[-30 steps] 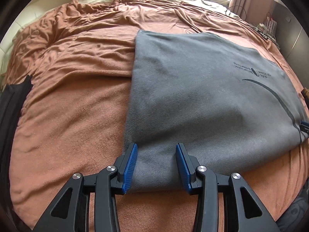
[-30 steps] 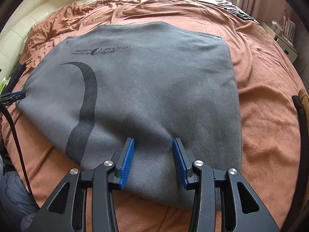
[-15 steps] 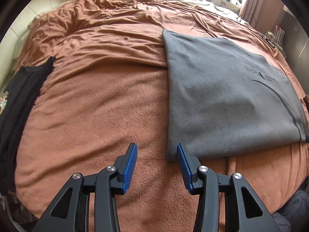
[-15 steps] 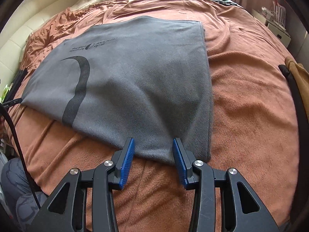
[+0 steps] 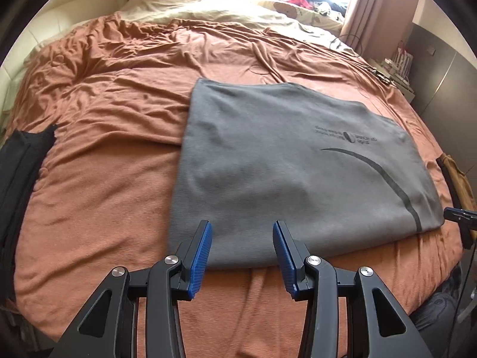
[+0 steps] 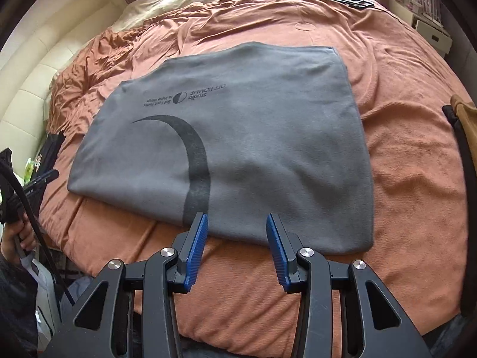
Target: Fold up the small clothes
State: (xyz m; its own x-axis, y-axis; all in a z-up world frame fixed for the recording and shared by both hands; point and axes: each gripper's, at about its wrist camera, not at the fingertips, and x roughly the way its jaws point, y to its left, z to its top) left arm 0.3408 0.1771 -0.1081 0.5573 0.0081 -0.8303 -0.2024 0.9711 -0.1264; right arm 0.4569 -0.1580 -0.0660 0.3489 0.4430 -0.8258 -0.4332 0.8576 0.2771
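While both lie wide — left gripper (image 5: 242, 249), right gripper (image 6: 235, 238), grey garment (image 5: 292, 173) flat, unheld

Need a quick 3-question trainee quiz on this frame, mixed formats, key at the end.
1. True or false: the left tool is shut on the grey garment.
2. Multiple choice: the grey garment lies on A) a white table, B) a rust-orange bedspread, C) a wooden floor.
3. Fill in: in the right wrist view, the dark printed curve on the garment runs toward the right tool's ____ finger.

Key:
1. False; both tools are open, fingers at the garment's near edge.
2. B
3. Left
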